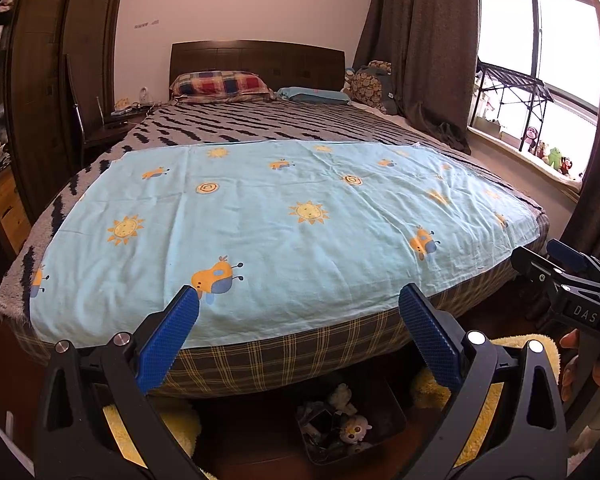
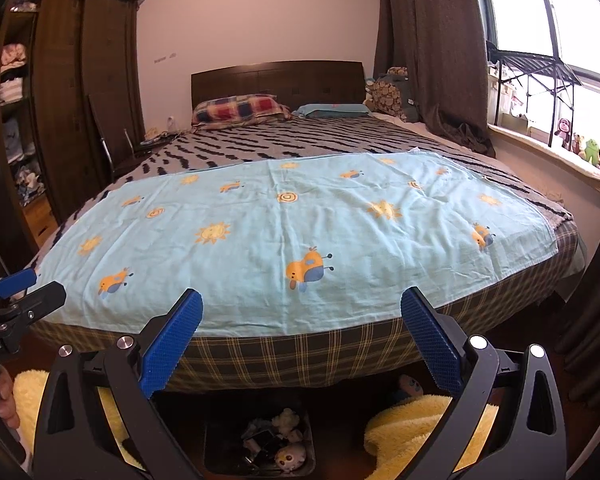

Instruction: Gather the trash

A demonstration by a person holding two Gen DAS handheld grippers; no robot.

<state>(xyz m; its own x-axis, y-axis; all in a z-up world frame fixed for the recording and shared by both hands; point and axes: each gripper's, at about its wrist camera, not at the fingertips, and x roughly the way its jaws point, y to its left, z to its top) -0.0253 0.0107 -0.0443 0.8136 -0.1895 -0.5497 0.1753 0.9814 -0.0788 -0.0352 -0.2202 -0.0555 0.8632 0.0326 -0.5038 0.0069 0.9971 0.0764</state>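
A light blue sheet (image 1: pixel 284 232) printed with suns covers the foot of the bed (image 1: pixel 260 120). At its headboard (image 1: pixel 256 60) lie a plaid pillow (image 1: pixel 222 84) and a blue pillow (image 1: pixel 312 94); brown curtains (image 1: pixel 420 40) hang beside it.

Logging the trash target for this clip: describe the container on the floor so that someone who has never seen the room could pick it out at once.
Start at the bed with the light blue sheet. On the dark floor at its foot, between two fluffy yellow mats, sits a dark open bin. Unlike the mats, it is a box, holding jumbled scraps and a small owl-like toy.
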